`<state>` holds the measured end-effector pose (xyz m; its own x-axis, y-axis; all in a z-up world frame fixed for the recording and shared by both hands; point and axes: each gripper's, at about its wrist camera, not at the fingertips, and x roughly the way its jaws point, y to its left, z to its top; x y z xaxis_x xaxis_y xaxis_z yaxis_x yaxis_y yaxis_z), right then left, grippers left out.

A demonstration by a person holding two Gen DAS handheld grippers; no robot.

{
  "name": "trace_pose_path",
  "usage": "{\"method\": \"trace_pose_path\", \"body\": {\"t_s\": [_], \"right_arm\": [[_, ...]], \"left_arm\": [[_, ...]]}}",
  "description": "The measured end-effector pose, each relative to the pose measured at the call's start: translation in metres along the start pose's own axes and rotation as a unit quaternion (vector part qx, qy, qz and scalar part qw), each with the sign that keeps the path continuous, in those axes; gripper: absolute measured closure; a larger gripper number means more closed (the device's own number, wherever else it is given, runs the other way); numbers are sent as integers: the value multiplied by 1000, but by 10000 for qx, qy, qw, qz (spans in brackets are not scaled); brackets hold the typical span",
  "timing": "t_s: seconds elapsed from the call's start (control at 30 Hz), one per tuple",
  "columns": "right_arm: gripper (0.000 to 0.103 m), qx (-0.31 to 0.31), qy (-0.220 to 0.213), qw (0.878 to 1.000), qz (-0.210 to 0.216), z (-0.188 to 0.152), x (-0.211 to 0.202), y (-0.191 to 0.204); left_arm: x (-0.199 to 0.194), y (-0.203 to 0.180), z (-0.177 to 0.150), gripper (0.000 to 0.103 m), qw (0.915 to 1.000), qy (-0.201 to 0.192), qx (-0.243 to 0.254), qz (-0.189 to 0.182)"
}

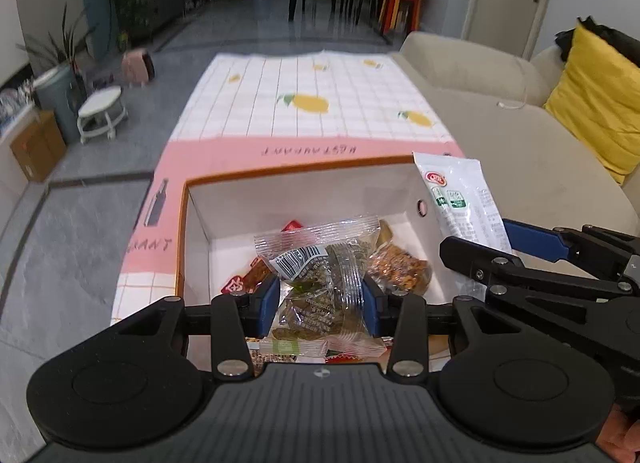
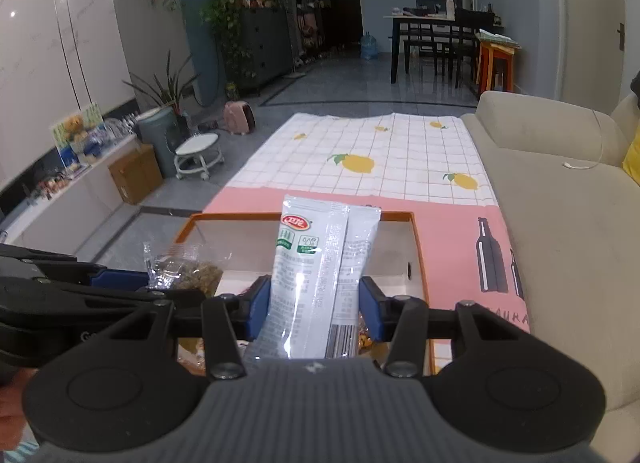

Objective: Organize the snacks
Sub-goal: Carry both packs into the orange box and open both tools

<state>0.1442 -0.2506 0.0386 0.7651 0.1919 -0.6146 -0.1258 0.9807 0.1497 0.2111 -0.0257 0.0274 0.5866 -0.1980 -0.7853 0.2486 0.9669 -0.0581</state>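
An orange-rimmed white box (image 1: 280, 199) stands on the table and holds several wrapped snacks (image 1: 400, 267). My left gripper (image 1: 320, 299) is shut on a clear packet of green-brown snack (image 1: 320, 283) and holds it over the box. My right gripper (image 2: 316, 307) is shut on a long white snack packet with a red logo (image 2: 316, 259), also above the box (image 2: 396, 247). In the left wrist view the white packet (image 1: 460, 199) and the right gripper's fingers (image 1: 532, 239) show at the box's right side. In the right wrist view the clear packet (image 2: 188, 267) shows at the left.
A pink and white checked cloth with lemons (image 1: 312, 103) covers the table beyond the box. A beige sofa (image 1: 520, 151) with a yellow cushion (image 1: 596, 103) runs along the right. Grey floor, a small white stool (image 1: 100, 111) and a cardboard box (image 1: 36, 147) lie to the left.
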Motion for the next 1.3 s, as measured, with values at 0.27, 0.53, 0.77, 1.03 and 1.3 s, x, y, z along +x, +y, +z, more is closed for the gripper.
{"method": "trace_pose_path", "body": {"t_s": [0.27,0.53,0.77,1.03,1.3], "right_arm": [[57,-395,489,9975,-308,4,60,3],[57,-878,843,9907,-612,-5,97,7],[57,-1144,1136,9841,-749,-20,121,9],[56,-1298,1503,9766,-831,-35,137,10],[56,-1235,1681,9745,-832,-41,139,7]], "left_arm": [[51,10,6,56,9970,519,370,438],[86,15,0,56,9914,906,645,697],[108,15,-1,56,9873,1056,824,852],[122,19,-9,55,9842,1270,832,913],[121,20,-11,49,9837,1288,878,894]]}}
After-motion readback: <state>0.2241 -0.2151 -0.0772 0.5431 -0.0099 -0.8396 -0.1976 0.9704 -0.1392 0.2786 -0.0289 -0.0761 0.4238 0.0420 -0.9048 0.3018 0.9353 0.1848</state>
